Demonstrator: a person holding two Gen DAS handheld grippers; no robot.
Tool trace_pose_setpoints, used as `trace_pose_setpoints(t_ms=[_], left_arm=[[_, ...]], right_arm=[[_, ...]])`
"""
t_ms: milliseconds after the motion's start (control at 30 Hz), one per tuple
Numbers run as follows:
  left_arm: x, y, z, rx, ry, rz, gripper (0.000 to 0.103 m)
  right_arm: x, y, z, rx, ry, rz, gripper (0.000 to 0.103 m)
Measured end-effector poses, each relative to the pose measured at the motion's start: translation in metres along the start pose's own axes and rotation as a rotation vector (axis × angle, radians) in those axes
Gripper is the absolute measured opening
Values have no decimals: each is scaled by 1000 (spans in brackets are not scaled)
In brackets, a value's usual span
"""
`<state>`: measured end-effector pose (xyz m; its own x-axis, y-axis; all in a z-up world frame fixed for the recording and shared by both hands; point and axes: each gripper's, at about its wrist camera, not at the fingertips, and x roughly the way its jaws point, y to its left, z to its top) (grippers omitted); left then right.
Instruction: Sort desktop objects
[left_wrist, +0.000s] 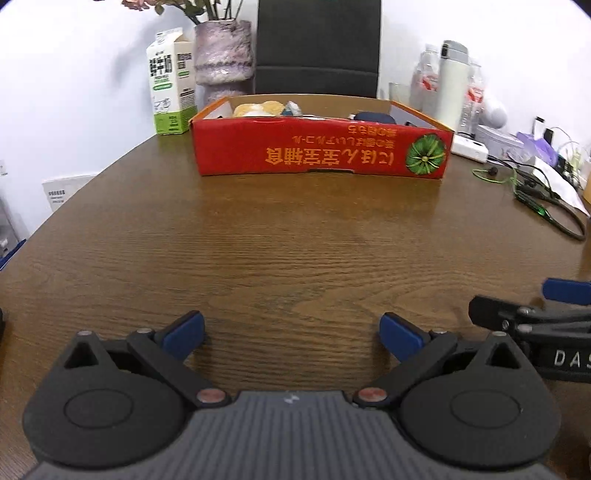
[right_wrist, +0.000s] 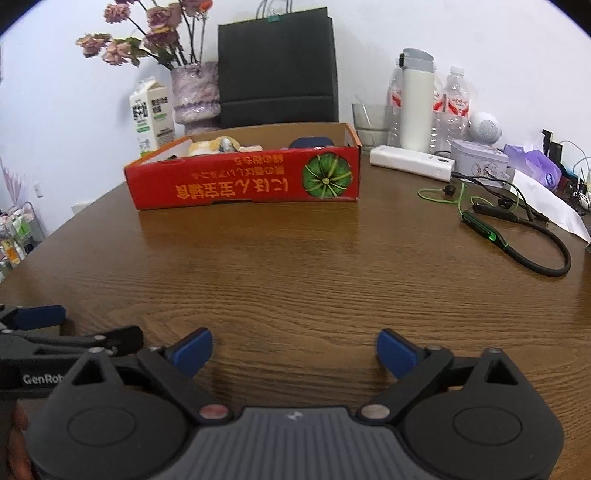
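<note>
Both tongs sit low at the bottom of their frames, spread wide and holding nothing, so the sorting looks to be between picks, or possibly near its end: the stretch of worktop (left_wrist: 295, 236) in front of them carries no loose item.

The left tongs (left_wrist: 291, 334) point straight up the frame at the red cardboard box (left_wrist: 321, 151), which stands in the upper middle of the left wrist view, well apart from the blue fingertips (left_wrist: 184, 334). Inside it, over the near wall, show a yellowish soft thing (left_wrist: 258, 108) at the left end and a dark blue object (left_wrist: 373, 117) toward the right; what they are is hard to tell.

In the right wrist view the right tongs (right_wrist: 294, 352) face the same box (right_wrist: 243, 181), here in the upper left-centre. The things not yet boxed lie in the upper right of that frame: a green-and-black neckband earphone (right_wrist: 517, 236) and, behind it, a white power bank (right_wrist: 412, 162), both well apart from the tongs.

My judgement is that the next move falls to the right tongs: swing toward the right of the frame, reach the earphone, and close on its thicker black band, not the thin cable, which would likely slip or trail. Whether the bottles and tin at the back belong to the task cannot be told.
</note>
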<state>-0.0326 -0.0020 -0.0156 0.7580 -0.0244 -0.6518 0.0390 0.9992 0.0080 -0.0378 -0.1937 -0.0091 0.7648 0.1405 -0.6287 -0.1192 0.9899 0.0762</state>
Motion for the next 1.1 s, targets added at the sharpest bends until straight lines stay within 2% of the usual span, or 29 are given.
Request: trace_pose_setpoints(t_ms=[167, 333, 533, 1100], left_arm=[[5, 0, 4, -25, -3, 35, 103], [8, -3, 6, -33, -10, 64, 103], [12, 1, 9, -19, -9, 19, 103], [13, 3, 10, -13, -8, 13, 103]], right_arm=[[10, 4, 1, -47, 20, -37, 103], [14, 6, 3, -53, 21, -26, 103], [13, 6, 3, -53, 22, -28, 103], [14, 6, 4, -43, 22, -41, 103]])
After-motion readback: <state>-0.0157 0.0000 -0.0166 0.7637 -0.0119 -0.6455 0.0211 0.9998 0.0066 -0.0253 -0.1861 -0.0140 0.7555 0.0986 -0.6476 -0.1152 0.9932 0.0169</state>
